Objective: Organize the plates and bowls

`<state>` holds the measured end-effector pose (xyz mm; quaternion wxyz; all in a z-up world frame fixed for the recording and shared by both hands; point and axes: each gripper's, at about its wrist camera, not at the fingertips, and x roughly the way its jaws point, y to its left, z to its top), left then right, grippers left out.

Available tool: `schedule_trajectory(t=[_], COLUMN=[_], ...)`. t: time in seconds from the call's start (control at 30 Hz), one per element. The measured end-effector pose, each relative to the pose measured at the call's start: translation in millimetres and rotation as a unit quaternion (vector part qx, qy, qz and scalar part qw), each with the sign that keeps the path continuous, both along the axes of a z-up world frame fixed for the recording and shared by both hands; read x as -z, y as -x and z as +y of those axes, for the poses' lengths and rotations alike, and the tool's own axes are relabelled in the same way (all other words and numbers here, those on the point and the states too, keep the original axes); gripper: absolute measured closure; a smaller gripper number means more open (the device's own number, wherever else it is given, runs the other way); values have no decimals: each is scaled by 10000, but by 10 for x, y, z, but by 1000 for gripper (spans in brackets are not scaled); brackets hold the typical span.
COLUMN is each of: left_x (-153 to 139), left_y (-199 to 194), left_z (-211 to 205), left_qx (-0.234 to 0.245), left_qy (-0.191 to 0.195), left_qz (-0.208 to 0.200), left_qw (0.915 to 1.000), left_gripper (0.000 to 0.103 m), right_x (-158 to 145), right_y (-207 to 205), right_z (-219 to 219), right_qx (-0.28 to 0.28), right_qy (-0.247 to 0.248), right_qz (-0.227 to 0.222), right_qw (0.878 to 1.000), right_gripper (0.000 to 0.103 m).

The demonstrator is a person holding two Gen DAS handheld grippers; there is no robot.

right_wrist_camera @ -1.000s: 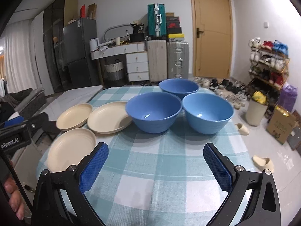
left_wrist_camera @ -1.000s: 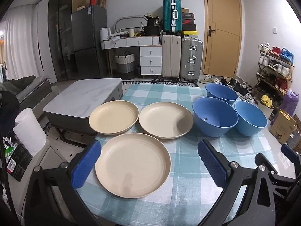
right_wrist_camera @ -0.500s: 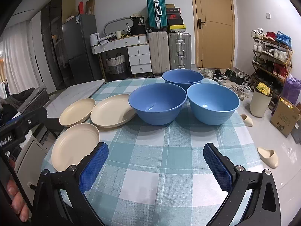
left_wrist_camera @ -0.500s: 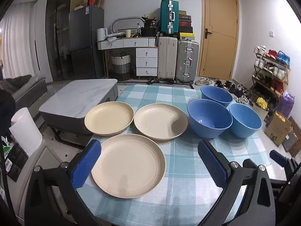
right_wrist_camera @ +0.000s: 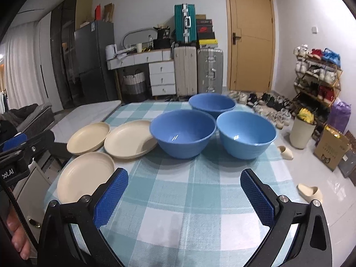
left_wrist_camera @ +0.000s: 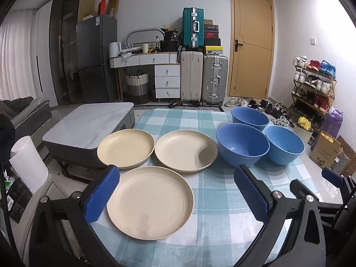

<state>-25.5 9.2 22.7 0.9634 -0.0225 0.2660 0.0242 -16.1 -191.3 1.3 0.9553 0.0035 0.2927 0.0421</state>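
In front of me three cream plates and three blue bowls sit upright and empty on the checked cloth, none stacked. From my left tool's view, the nearest plate (left_wrist_camera: pixel 150 202) lies at 6 o'clock in the group, shallow and round with a raised rim. Beyond it, at 11 o'clock, is the left plate (left_wrist_camera: pixel 126 148), and at 12 o'clock the middle plate (left_wrist_camera: pixel 185 153), their rims very close, as are both to the near one. At 2 o'clock the darker blue bowl (left_wrist_camera: pixel 242 146) stands just beside the middle plate. The lighter blue bowl (left_wrist_camera: pixel 284 144) is close on its right, and the far bowl (left_wrist_camera: pixel 249 115) sits behind the two.
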Motion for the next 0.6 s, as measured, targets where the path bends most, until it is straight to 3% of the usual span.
schedule_trajectory(t=[0.6], left_x=[85], left_y=[-17], left_z=[15], left_qx=[91], left_qy=[78], left_qz=[181], left_qw=[9998], left_gripper=[0], right_x=[-22], right_y=[34], right_z=[-95], right_qx=[-76], right_qy=[-378], right_qz=[-49], right_qw=[9992], right_gripper=[0])
